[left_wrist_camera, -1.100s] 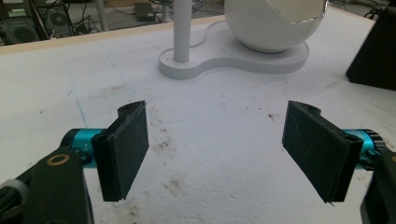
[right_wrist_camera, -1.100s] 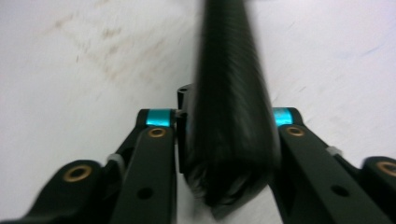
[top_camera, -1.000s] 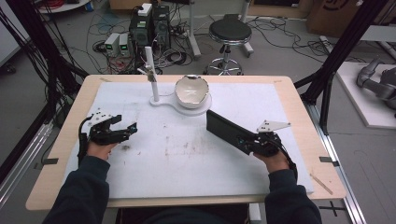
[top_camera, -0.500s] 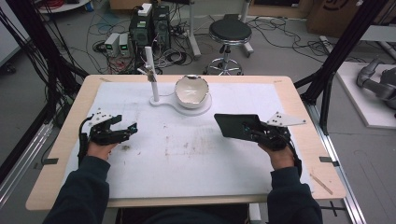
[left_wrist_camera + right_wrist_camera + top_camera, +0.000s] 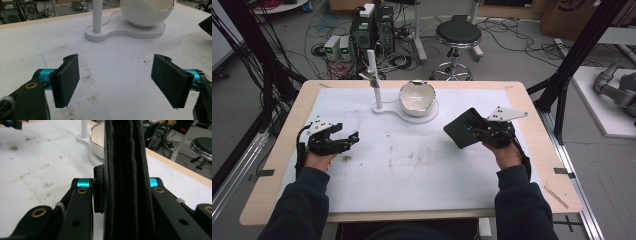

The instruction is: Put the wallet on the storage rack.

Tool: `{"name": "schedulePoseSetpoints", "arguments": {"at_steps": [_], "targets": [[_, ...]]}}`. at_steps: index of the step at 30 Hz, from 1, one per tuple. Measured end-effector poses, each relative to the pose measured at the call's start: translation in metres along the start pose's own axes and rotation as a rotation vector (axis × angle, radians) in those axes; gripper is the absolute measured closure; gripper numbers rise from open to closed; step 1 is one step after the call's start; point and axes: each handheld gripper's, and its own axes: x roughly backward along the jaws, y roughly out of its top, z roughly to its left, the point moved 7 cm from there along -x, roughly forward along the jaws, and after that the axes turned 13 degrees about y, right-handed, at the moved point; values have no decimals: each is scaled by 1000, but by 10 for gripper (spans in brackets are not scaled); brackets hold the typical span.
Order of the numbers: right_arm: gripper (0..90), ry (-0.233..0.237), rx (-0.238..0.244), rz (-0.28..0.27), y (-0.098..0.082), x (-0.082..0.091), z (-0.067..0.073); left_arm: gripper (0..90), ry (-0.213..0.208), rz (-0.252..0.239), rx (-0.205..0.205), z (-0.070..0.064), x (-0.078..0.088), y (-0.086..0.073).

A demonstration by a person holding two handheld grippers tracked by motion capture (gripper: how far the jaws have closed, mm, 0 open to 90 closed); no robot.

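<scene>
High view: your right gripper [image 5: 477, 131] clamps a flat black pad [image 5: 464, 128], square-cornered and matte, held above the white mat [image 5: 412, 170] just right of the bowl [image 5: 417, 97]. Your left gripper [image 5: 343, 140] rests on the mat's left side, jaws spread wide and holding nothing. The bowl is glossy white with a jagged, broken-egg rim, seated on a white base [image 5: 404, 111] that carries a thin post [image 5: 373, 80]. Left gripper view: your two jaws stand wide apart, their pads [image 5: 68, 80] black and scuffed; the mat [image 5: 115, 82] between them looks foamy and smudged with dark specks, with the bowl [image 5: 143, 12] smooth and rounded ahead. Right gripper view: your jaws press the pad [image 5: 125, 180] edge-on; its edge shows stacked, leathery layers. No writing is legible anywhere.
</scene>
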Motion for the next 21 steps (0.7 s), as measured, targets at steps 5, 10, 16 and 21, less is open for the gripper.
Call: {"name": "schedulePoseSetpoints", "arguments": {"at_steps": [5, 10, 16, 21], "targets": [[682, 48, -15, -56, -15, -12, -1, 228, -6, -4, -2, -1, 1, 0], [677, 81, -55, -93, -30, -18, -3, 228, -6, -10, -3, 0, 1, 1], [700, 81, -16, -119, -25, -22, -1, 229, -5, -5, -5, -1, 0, 0], [674, 73, 0, -84, -20, -39, -9, 228, -6, -7, -6, -1, 0, 0]]}}
